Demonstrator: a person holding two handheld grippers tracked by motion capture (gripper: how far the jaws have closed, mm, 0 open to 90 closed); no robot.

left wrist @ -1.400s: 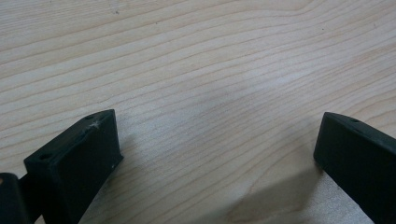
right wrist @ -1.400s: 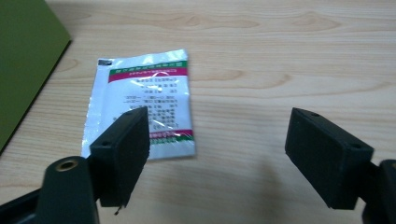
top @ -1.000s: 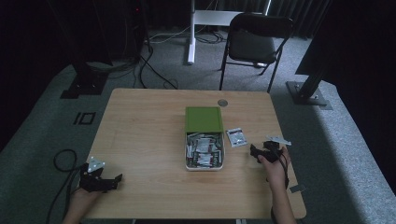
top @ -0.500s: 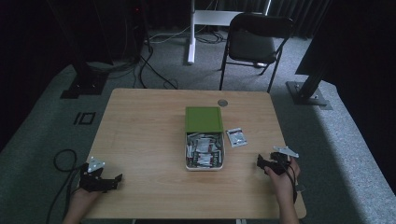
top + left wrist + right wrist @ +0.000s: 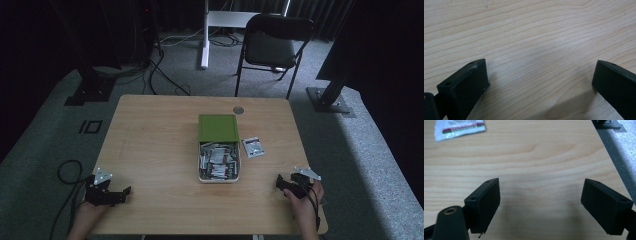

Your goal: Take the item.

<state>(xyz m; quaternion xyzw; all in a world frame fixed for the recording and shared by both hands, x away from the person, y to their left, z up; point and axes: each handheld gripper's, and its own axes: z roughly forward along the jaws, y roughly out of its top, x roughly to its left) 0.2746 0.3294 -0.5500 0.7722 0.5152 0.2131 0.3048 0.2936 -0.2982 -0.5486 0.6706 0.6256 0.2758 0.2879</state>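
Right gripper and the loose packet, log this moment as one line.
right gripper: open, holds nothing, near table's right front corner | packet: flat on table beside tin | left gripper: open, idle

The left gripper (image 5: 540, 82) is hanging low over the worktop (image 5: 531, 37), its two black fingers (image 5: 466, 86) standing wide apart with nothing between them. The near finger is showing a pale scuff at its upper corner. Light wood grain is running across the bare surface, and a soft shadow is lying beneath the fingers.
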